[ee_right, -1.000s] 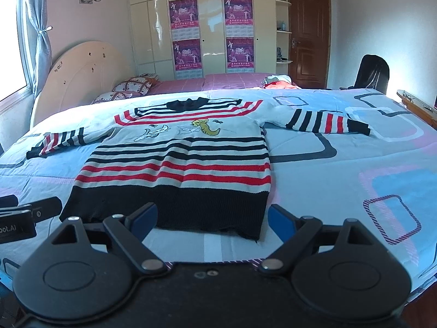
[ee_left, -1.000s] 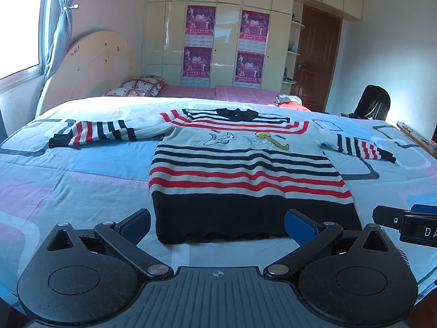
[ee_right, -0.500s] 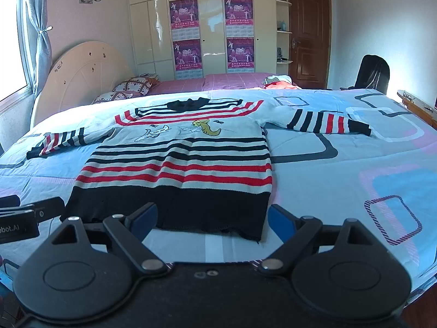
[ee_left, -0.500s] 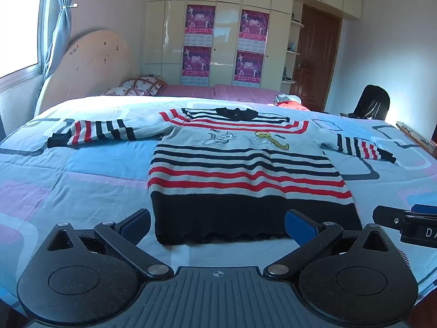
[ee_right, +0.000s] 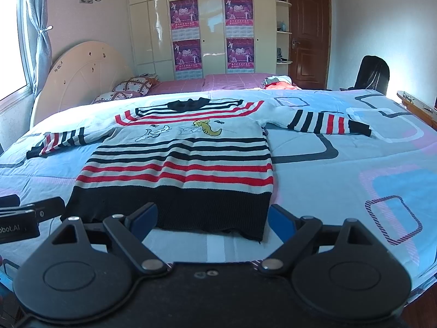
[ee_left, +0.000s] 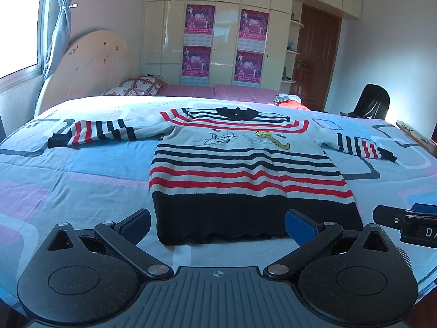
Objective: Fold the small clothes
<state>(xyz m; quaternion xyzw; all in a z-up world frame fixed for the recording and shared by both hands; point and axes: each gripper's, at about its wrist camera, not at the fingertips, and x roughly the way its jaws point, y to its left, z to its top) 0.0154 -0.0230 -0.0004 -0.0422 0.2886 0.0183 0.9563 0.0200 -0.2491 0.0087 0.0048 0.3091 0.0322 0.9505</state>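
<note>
Each tool, left (ee_left: 217, 225) and right (ee_right: 213, 218), gapes wide, empty, near the sweater's (ee_left: 240, 169) black hem.

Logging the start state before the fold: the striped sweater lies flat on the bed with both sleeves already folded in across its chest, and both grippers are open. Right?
Not quite. The sleeves are not folded in: on the striped sweater both sleeves lie spread out to the sides on the bed, as the left wrist view shows. The rest holds: left gripper and right gripper have jaws apart.
</note>
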